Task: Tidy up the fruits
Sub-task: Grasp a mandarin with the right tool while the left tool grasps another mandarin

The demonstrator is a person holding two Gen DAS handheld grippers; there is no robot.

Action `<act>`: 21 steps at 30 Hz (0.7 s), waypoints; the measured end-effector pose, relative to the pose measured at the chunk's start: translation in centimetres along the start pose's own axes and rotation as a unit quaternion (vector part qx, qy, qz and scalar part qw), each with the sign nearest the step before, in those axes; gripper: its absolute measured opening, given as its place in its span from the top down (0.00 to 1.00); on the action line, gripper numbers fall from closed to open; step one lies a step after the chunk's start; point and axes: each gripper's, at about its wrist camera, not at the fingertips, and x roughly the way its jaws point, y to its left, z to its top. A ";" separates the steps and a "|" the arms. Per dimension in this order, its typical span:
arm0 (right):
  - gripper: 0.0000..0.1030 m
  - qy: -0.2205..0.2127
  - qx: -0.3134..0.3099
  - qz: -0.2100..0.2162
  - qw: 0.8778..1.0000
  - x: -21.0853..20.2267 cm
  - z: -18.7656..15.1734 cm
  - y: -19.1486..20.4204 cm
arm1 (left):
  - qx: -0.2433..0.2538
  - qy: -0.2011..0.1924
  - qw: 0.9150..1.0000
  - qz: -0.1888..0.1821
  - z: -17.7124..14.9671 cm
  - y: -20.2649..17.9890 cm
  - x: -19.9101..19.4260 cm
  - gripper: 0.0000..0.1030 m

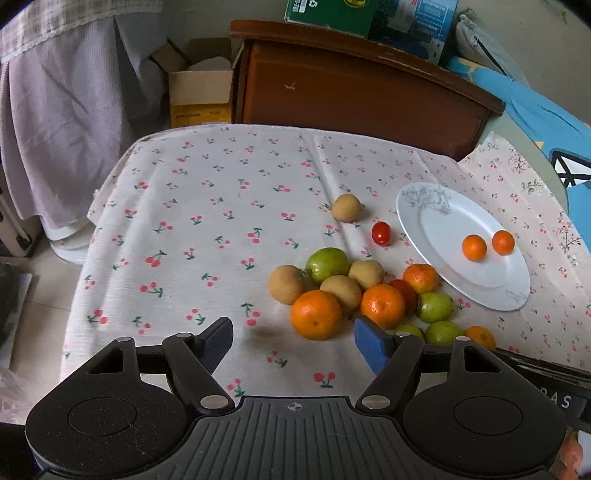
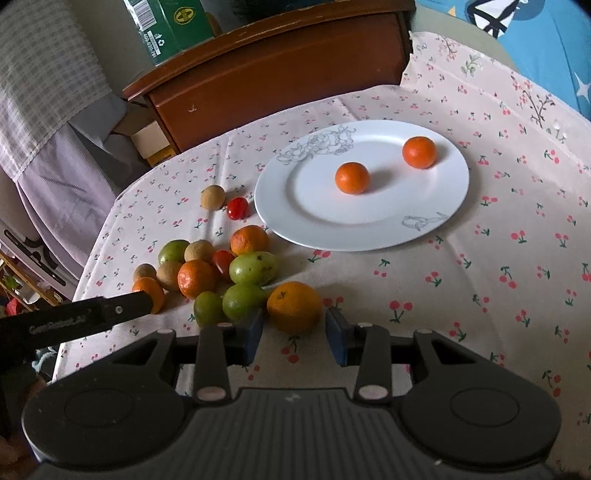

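A white plate (image 1: 424,221) (image 2: 314,221) on the cherry-print cloth carries two small oranges (image 1: 474,247) (image 2: 352,178). Left of the plate lies a pile of oranges, green fruits (image 1: 328,263) (image 2: 253,268) and brown round fruits (image 1: 286,284). A cherry tomato (image 1: 381,233) (image 2: 237,208) and one brown fruit (image 1: 345,207) lie apart behind the pile. My left gripper (image 1: 293,343) is open, and a large orange (image 1: 316,314) lies just ahead of its gap. My right gripper (image 2: 295,334) is open too. Its fingertips flank another orange (image 2: 294,306) on the cloth without visibly pressing it.
A brown wooden cabinet (image 1: 351,92) (image 2: 277,74) stands behind the table, with a green box (image 2: 166,26) on top and a cardboard box (image 1: 199,92) beside it. Blue fabric (image 1: 546,122) lies at the far right. The cloth's left edge (image 1: 92,229) drops to the floor.
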 end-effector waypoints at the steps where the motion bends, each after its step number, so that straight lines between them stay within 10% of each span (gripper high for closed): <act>1: 0.62 0.000 -0.001 0.000 1.000 0.0 0.0 0.0 | -0.001 0.001 1.000 0.000 0.0 0.0 0.2 0.31; 14: 0.68 -0.006 -0.016 -0.004 1.000 0.2 -0.1 0.2 | 0.028 0.001 1.000 0.007 -0.4 -1.1 1.3 0.46; 21: 0.69 -0.007 -0.021 -0.007 1.000 0.2 -0.2 0.4 | 0.047 0.002 0.999 -0.002 -0.4 -1.7 1.1 0.72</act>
